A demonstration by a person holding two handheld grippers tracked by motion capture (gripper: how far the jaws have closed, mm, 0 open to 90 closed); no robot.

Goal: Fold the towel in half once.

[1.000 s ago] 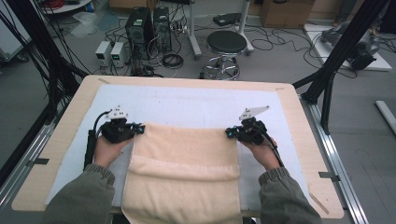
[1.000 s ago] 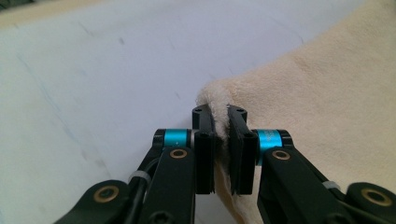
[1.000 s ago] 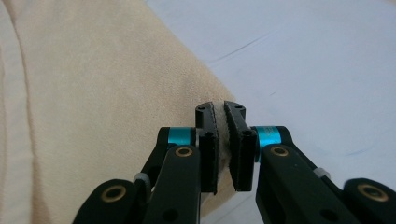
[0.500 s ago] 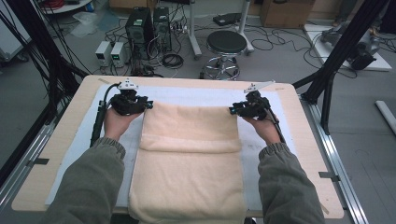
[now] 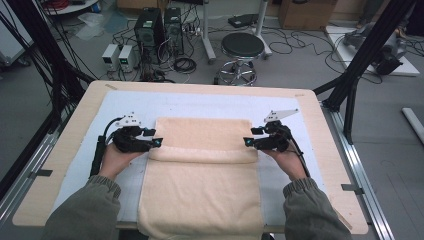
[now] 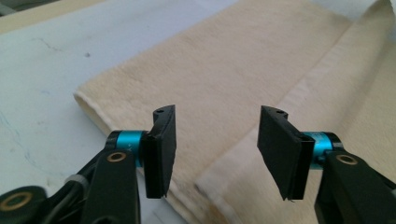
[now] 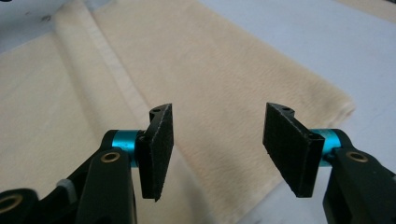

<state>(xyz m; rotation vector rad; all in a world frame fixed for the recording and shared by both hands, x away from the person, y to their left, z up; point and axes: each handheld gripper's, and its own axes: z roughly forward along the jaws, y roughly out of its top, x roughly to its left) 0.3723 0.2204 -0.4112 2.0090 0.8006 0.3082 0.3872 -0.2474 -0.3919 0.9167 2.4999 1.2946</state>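
A: Towel (image 5: 202, 170) was seen on the table (image 5: 65, 150), its far part folded back, its near end hung off at 6 o'clock.

B: Left gripper (image 5: 156, 143) at 9 o'clock and right gripper (image 5: 247, 142) at 3 o'clock were found spread, jaws just opened, nothing pinched.

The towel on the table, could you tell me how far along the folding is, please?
Done: the towel has its far part folded back toward the person, the doubled band's edge lying across it. In hand: the left gripper and right gripper have just been opening at that band's two ends, with nothing between the fingers. Left: the near end hangs over the table edge, so probably another fold.
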